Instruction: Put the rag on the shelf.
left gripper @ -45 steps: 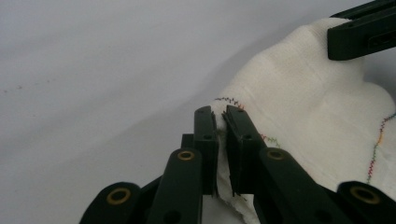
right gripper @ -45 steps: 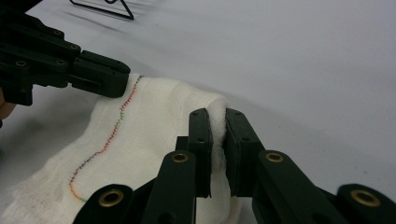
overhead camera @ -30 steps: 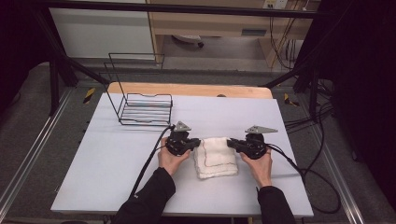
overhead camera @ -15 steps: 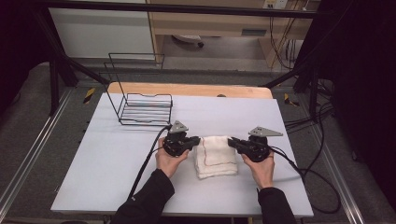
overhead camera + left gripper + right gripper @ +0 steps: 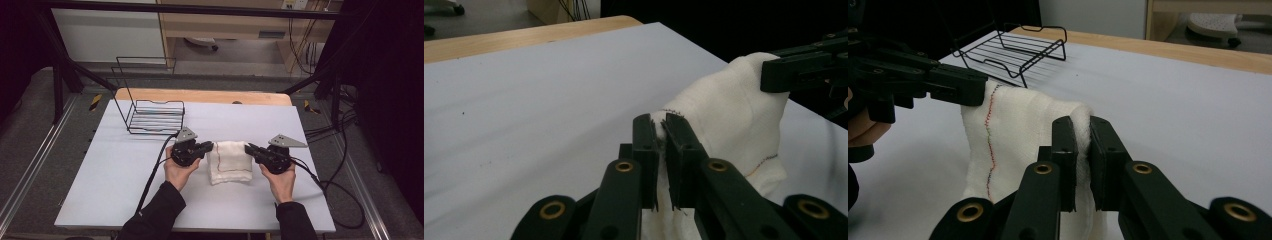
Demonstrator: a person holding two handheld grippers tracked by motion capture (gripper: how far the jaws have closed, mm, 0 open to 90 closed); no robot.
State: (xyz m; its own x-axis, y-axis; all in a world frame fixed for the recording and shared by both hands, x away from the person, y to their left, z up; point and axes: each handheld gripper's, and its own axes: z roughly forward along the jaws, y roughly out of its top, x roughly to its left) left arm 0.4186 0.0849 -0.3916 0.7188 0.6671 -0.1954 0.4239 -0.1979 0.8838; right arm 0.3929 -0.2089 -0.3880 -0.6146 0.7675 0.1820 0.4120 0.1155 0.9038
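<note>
A white folded cloth (image 5: 230, 161) with a thin coloured stitch line lies mid-table, its far edge lifted between the two grippers. My left gripper (image 5: 210, 146) is shut on the cloth's left far corner; in the left gripper view the cloth (image 5: 724, 115) is pinched between the jaws of that gripper (image 5: 663, 125). My right gripper (image 5: 248, 148) is shut on the right far corner, and in the right gripper view the cloth (image 5: 1018, 130) hangs from that gripper (image 5: 1081, 125) down to the table. The other gripper's jaws clamp the opposite corner in each view.
A black wire rack (image 5: 152, 112) stands at the back left of the white table (image 5: 125, 170), also seen as the rack (image 5: 1013, 50) in the right gripper view. A wooden board (image 5: 200, 96) runs along the far edge. Cables trail from both grippers off the table's front and right sides.
Both grippers have risen slightly and moved a little away from the person, lifting the cloth's far edge off the table. The grips are unchanged.
</note>
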